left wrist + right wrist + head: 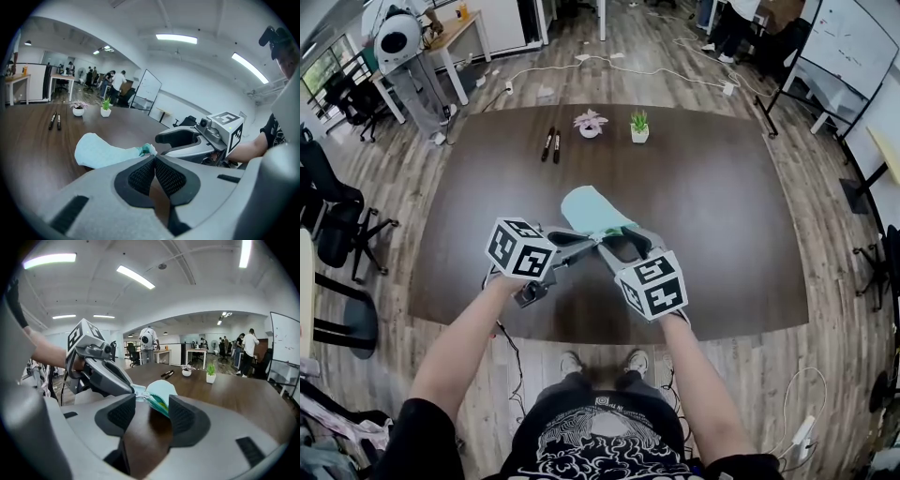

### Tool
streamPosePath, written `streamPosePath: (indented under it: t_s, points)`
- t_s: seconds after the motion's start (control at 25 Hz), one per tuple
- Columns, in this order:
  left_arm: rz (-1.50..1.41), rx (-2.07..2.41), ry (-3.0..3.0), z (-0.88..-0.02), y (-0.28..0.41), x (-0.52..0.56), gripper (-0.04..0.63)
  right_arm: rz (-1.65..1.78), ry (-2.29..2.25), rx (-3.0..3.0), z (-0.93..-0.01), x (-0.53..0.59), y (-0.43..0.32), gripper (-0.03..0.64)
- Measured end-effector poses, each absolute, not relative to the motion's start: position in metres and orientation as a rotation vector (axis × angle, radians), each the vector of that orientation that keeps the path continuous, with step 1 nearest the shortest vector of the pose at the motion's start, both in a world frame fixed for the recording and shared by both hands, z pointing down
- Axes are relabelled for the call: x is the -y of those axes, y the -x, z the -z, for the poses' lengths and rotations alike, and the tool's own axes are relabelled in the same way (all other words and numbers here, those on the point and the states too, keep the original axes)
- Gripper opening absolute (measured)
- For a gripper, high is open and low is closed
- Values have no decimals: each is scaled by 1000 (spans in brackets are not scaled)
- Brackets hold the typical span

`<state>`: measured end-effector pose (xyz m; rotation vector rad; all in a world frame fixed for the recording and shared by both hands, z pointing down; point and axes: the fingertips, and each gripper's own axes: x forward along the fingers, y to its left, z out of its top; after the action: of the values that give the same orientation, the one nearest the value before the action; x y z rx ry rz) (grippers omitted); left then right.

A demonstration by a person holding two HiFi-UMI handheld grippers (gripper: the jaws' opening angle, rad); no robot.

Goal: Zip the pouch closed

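A pale teal pouch (592,212) lies on the dark brown table (722,225), its near end lifted toward me. My left gripper (592,238) comes in from the left, and its jaws (154,158) are shut on that near end of the pouch (105,152). The right gripper (624,244) faces it from the right. Its pads (183,414) stand apart, and the pouch's open zipper end (158,398), with a coloured lining showing, sits just past the gap, near the right pad. No pad presses on it.
Two dark markers (551,143), a small pink flower pot (590,123) and a little green plant (639,126) stand at the table's far side. Office chairs (337,230) stand left of the table. A whiteboard (848,42) stands at the far right.
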<state>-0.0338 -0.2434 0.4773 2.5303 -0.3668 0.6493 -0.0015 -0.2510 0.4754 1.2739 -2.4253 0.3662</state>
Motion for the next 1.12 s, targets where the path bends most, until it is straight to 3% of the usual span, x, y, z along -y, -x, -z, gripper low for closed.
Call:
streamPosePath:
  t_s: [0.48,0.96,1.12]
  points:
    - [-664,375,-2516,-481,36,243,12,-188,-1148,2396,-479,249,21,194]
    - [-669,370,-2525,-480,39,244,12,-172,-1133,2457,-476,248,31,56]
    - [-665,365,-2526,-481,37,243,12,-198,-1128,2473,-477,245,31,42]
